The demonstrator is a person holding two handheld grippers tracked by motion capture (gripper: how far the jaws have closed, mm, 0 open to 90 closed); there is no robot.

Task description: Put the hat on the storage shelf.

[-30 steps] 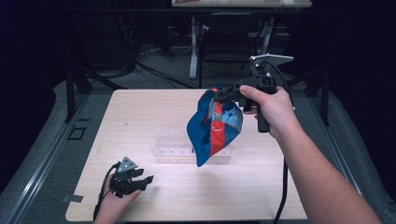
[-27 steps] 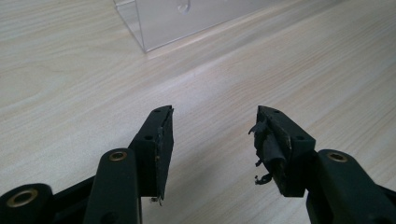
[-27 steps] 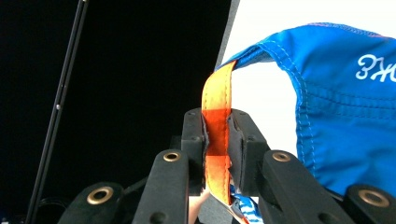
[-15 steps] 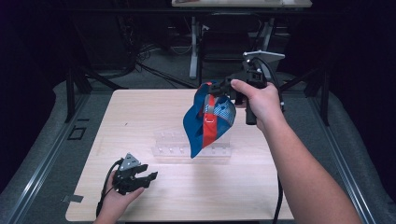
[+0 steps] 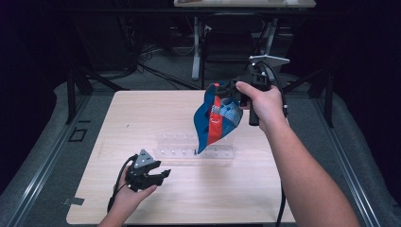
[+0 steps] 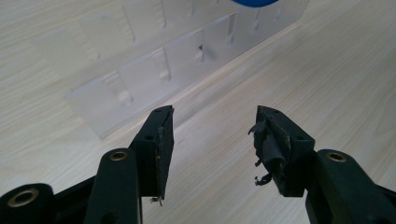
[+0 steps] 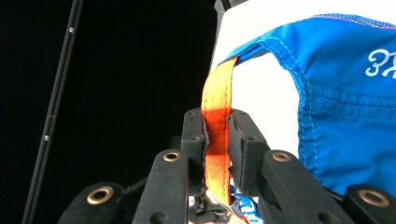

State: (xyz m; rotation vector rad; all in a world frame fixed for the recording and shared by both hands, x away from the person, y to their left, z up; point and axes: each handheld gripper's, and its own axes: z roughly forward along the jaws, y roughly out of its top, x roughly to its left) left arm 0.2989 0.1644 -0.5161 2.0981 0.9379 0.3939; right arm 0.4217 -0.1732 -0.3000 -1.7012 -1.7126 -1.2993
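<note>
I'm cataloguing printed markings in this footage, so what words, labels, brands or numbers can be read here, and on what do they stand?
Blue cap, held by its orange strap in the right hand-held gripper: white printed characters at the picture's right edge, cut off, not readable.
Same cap in the high view: any print is too small to read.
Clear plastic rack: no text seen.
Wooden table: no text seen.
</note>
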